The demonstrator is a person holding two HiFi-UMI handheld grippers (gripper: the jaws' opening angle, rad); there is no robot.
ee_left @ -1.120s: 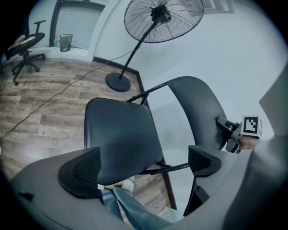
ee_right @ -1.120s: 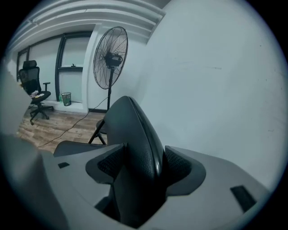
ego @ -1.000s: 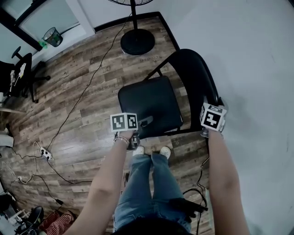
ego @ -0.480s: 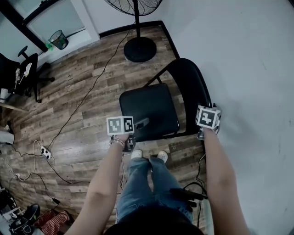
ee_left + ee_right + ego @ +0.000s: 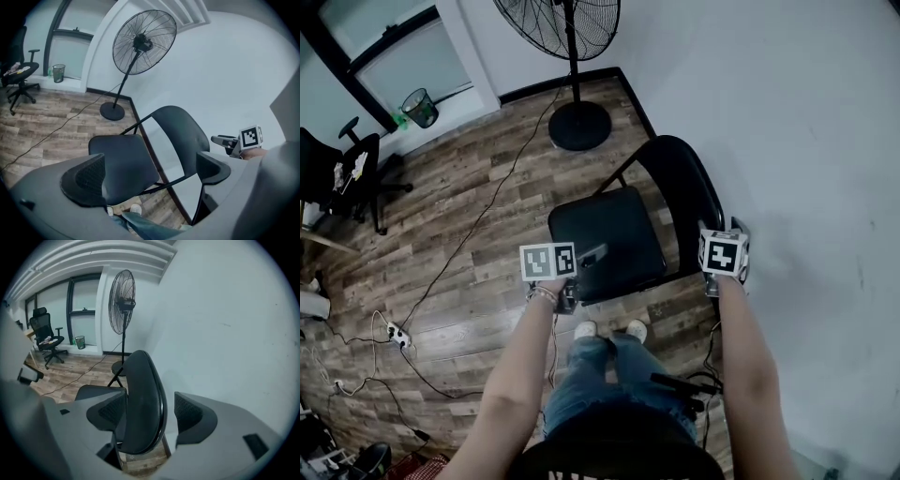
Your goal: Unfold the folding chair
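The black folding chair stands unfolded on the wood floor, its seat [image 5: 605, 242] flat and its backrest [image 5: 680, 192] upright beside the white wall. My left gripper [image 5: 584, 258] hovers over the seat's front edge [image 5: 124, 166], open, with nothing between its pads. My right gripper [image 5: 722, 258] is at the backrest's near end. Its jaws have just been opening. In the right gripper view the backrest [image 5: 143, 404] stands edge-on between the two pads [image 5: 190, 413], and a gap shows on the right side.
A pedestal fan [image 5: 572, 37] stands behind the chair, its round base [image 5: 578, 125] on the floor. The white wall [image 5: 797, 141] runs along the right. An office chair [image 5: 347, 173], a wire bin [image 5: 420, 106] and cables with a power strip [image 5: 394, 336] lie left. My shoes [image 5: 609, 330] are just before the seat.
Both grippers have risen and drawn back a little from the chair. The right gripper's jaws have come off the backrest's edge. The chair stays unfolded in place.
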